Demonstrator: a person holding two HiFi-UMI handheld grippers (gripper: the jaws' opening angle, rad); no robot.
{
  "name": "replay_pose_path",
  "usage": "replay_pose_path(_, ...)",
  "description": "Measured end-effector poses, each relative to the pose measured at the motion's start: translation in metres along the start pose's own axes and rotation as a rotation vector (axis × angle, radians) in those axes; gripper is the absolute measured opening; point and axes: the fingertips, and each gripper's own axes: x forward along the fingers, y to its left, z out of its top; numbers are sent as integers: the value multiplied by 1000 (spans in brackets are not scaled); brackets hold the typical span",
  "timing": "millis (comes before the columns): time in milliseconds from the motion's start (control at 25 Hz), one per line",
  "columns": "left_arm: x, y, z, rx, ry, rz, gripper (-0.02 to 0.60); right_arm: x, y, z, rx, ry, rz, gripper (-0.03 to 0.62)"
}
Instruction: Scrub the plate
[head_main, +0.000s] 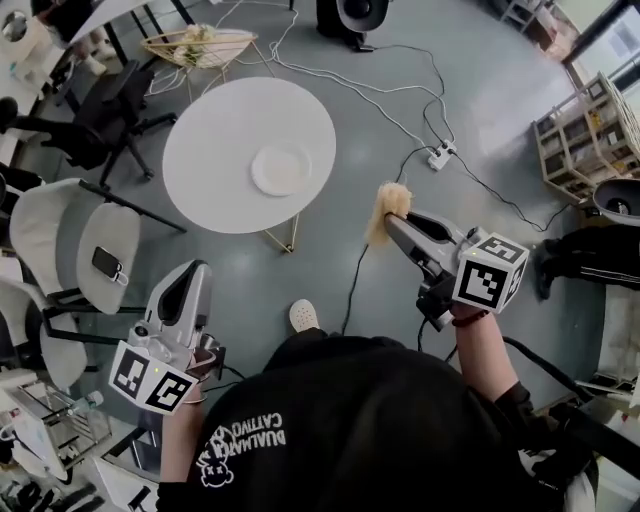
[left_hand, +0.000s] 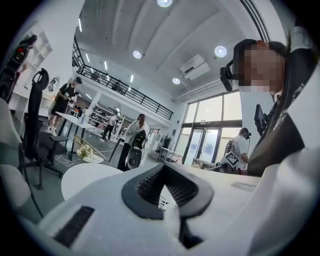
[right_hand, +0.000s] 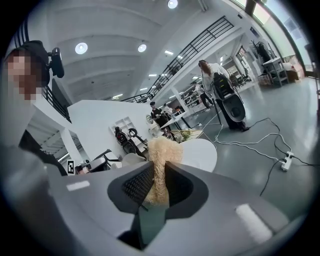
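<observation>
Plate: the white plate sat on the round white table, a bit right of the tabletop's middle, in the upper centre of the head view. It was well apart from both of our grippers.
Right gripper: we had the right gripper at centre right of the head view, out over the grey floor. Its jaws were clamped on a tan fibrous scrubber, and the fluffy end stuck out past the tips.
Left gripper: we held the left gripper at lower left with its jaws pressed fully together and nothing between them.
Table edge: it showed beyond the jaws in both gripper views.
Floor stuff: a white power strip with cables lay to the upper right of the table.
Chair: a phone lay on a grey seat at the left.
</observation>
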Motion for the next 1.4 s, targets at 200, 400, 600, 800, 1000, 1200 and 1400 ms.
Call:
replay_pose_path(200, 25, 53, 17, -18, 1, -24, 0, 40, -3, 23, -8, -33, -33, 66)
replay_pose_path(400, 38, 88, 8, -102, 53, 9, 0, 53, -8, 22, -4, -4, -72, 66)
replay_pose_path(600, 46, 105, -11, -175, 85, 32, 0, 63, -15, -9, 92, 44, -92, 66)
replay_pose_path(800, 54, 114, -30, -219, 132, 37, 0, 85, -30, -36, 144, 90, -88, 66)
replay_pose_path(1000, 64, 124, -42, -277, 128, 77, 20, 112, -49, -27, 168, 101, -41, 66)
replay_pose_path(1200, 93, 148, -50, -305, 149, 132, 20, 154, -85, -5, 170, 152, -10, 66)
replay_pose_path(1400, 121, 186, -65, -350, 190, 226, 71, 204, -121, 7, 168, 255, 32, 66)
